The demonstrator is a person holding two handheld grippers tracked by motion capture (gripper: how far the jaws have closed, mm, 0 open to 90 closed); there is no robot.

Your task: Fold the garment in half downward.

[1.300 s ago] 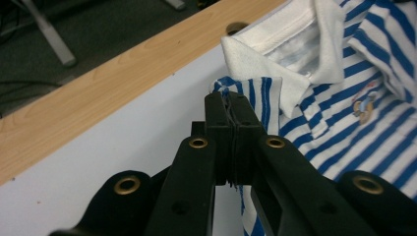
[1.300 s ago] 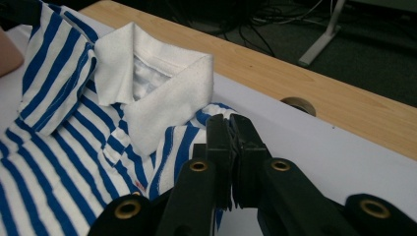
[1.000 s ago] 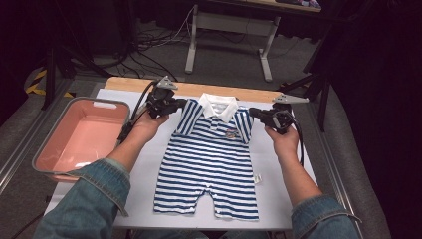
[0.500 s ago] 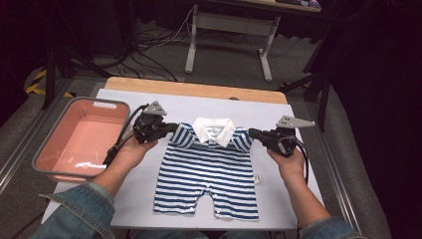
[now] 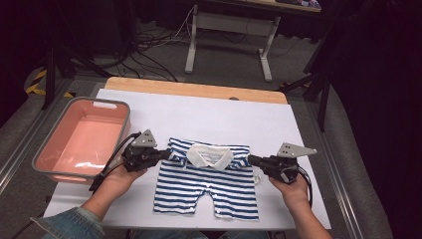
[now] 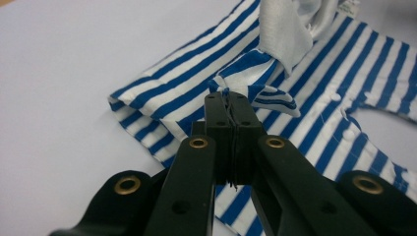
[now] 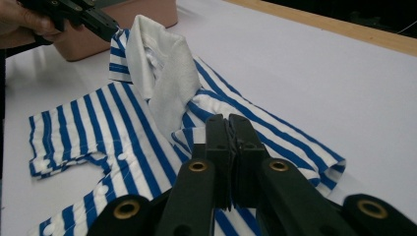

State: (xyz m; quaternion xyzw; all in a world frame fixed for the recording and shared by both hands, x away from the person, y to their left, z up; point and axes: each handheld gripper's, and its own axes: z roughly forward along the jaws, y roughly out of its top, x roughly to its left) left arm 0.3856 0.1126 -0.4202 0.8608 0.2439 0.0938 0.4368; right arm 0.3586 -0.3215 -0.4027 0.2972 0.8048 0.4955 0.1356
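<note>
Romper (image 5: 206, 186), blue-striped, lies near the counter's (image 5: 209, 112) front edge, long axis front-to-back. Left gripper (image 5: 161, 154) and right gripper (image 5: 251, 159) each pinch a shoulder, fingers clamped on cloth, level across; legs lie toward the person.

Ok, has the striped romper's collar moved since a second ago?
Yes. The collar has come toward the person, away from the wooden table edge, so the striped romper is folded shorter on the table.
</note>
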